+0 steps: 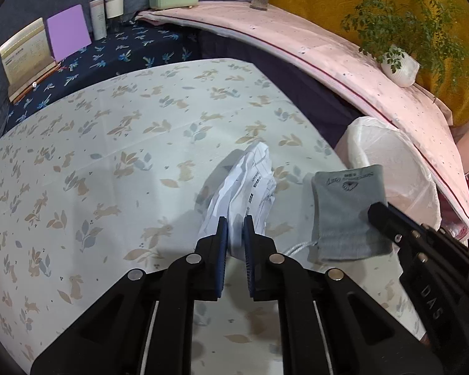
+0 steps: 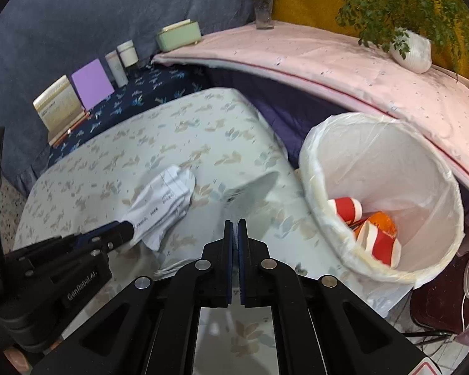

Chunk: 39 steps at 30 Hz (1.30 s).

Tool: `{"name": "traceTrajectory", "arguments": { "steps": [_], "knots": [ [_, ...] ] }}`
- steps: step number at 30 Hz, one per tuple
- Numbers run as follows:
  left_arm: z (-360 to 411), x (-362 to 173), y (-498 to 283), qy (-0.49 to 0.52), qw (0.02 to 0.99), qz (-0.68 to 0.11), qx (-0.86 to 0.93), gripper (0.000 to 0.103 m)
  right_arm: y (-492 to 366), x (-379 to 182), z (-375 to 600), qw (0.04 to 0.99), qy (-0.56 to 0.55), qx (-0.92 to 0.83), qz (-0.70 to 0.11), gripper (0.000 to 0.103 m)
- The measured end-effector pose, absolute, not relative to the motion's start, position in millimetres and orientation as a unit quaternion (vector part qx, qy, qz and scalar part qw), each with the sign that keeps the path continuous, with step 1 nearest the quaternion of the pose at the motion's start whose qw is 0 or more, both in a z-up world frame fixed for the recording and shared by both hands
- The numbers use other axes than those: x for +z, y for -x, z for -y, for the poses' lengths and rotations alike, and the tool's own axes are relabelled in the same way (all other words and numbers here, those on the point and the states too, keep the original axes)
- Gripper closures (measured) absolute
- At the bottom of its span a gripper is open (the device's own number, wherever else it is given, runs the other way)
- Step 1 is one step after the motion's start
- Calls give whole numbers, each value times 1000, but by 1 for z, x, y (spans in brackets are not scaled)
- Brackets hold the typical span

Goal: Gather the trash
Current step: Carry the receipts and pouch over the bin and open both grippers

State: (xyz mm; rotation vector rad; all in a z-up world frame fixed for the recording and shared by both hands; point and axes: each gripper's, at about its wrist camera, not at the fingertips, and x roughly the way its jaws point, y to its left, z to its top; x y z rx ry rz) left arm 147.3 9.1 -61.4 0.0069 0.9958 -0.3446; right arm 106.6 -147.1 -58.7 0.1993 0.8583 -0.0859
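Note:
My left gripper (image 1: 235, 220) is shut on a crumpled white paper (image 1: 245, 184) and holds it just above the rabbit-print table (image 1: 109, 143). The paper also shows in the right wrist view (image 2: 164, 200), held by the left gripper (image 2: 129, 229). My right gripper (image 2: 235, 222) is shut on a grey cloth pouch (image 2: 253, 189), seen edge-on; it shows flat in the left wrist view (image 1: 347, 209), with the right gripper (image 1: 375, 214) at its right edge. A white-lined trash bin (image 2: 428, 168) stands right of the table and holds red-and-white paper cups (image 2: 347, 207).
A pink-covered shelf (image 2: 328, 62) curves behind the bin with a potted plant (image 2: 412, 50), a vase (image 2: 264, 6) and a green box (image 2: 179, 34). A calendar (image 2: 59, 106), a purple card (image 2: 92, 82) and jars (image 2: 126, 53) stand on the dark floral surface.

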Motion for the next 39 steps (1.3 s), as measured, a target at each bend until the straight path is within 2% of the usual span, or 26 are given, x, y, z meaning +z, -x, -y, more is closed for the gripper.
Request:
{"name": "traceTrajectory", "arguments": {
  "steps": [14,32,38,39],
  "knots": [
    [43,-26,-131,-20,872,-444,-204,94,-90,-9,208,923,-116,-75,-358,100],
    [139,-5,-120,-49,860,-428,-275,93,-60,8,304,923,-146,-140,-327,100],
    [159,-8,-124,-42,855,-433,-283,90,-58,4,324,919,-151,-151,-331,100],
    [161,-9,-125,-45,856,-433,-279,86,-59,4,325,919,-151,-151,-331,100]
  ]
}}
